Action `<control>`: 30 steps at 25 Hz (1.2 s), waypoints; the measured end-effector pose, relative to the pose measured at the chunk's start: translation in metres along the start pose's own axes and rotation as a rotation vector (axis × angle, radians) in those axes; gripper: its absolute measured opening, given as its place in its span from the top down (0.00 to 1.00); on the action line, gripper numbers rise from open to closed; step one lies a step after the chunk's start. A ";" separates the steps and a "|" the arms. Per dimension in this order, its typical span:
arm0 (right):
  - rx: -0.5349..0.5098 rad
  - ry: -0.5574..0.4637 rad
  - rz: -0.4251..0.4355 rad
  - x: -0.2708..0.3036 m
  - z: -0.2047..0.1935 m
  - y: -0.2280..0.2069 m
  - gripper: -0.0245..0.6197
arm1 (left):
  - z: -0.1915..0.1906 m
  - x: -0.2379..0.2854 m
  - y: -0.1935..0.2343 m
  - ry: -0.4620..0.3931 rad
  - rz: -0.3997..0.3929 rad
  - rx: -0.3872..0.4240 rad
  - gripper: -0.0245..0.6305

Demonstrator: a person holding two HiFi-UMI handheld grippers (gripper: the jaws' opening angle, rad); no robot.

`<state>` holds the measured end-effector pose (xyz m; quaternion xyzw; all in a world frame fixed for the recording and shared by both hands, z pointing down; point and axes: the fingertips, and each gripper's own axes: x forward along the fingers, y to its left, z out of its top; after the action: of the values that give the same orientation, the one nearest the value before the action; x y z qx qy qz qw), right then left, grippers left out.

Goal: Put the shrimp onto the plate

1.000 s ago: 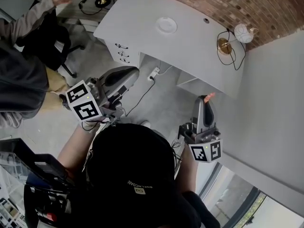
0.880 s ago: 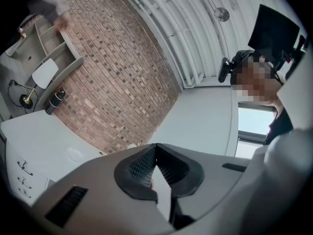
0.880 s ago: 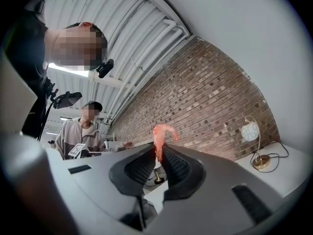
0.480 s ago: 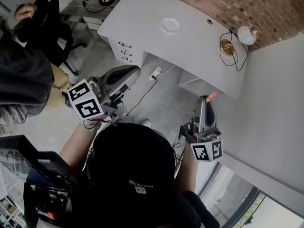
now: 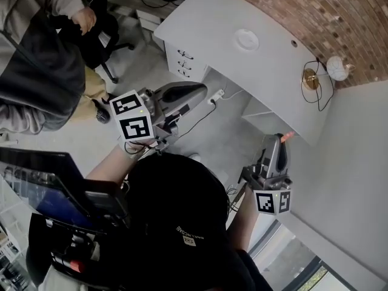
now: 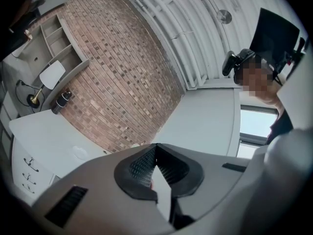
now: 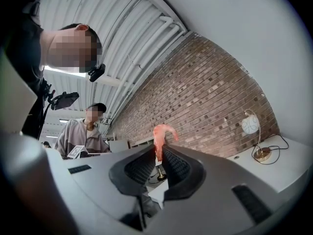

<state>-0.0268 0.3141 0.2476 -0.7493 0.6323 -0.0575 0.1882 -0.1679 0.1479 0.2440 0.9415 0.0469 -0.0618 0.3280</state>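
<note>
The pink shrimp (image 5: 287, 136) sticks up from the tips of my right gripper (image 5: 282, 142), which is shut on it and held over the floor, short of the white desk (image 5: 273, 71). In the right gripper view the shrimp (image 7: 160, 135) curls above the right gripper's (image 7: 158, 153) pinching pads. A small white plate (image 5: 247, 39) lies on the desk near the brick wall. My left gripper (image 5: 201, 90) is shut with nothing in it, off the desk's front left corner. The left gripper view shows the left gripper (image 6: 155, 148) shut and the plate (image 6: 80, 153) faintly beyond it.
A globe lamp (image 5: 335, 67) with a brass base (image 5: 310, 79) and cable stands at the desk's right end. Drawers (image 5: 185, 62) sit under its left end, a power strip (image 5: 217, 94) on the floor. A seated person (image 5: 42, 59) is at the left. A grey wall (image 5: 357, 162) runs on the right.
The view has swung, so desk and plate now sit further right and lower. Both grippers moved right with it. The right one still holds the shrimp. The seated person at left shifted.
</note>
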 end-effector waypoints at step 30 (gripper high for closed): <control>0.004 0.043 0.108 -0.042 -0.005 -0.049 0.90 | -0.061 0.023 -0.034 -0.013 0.106 0.030 0.96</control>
<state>0.0090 0.3600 0.2757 -0.7123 0.6755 -0.0645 0.1792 -0.1439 0.2138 0.2672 0.9471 -0.0060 -0.0510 0.3168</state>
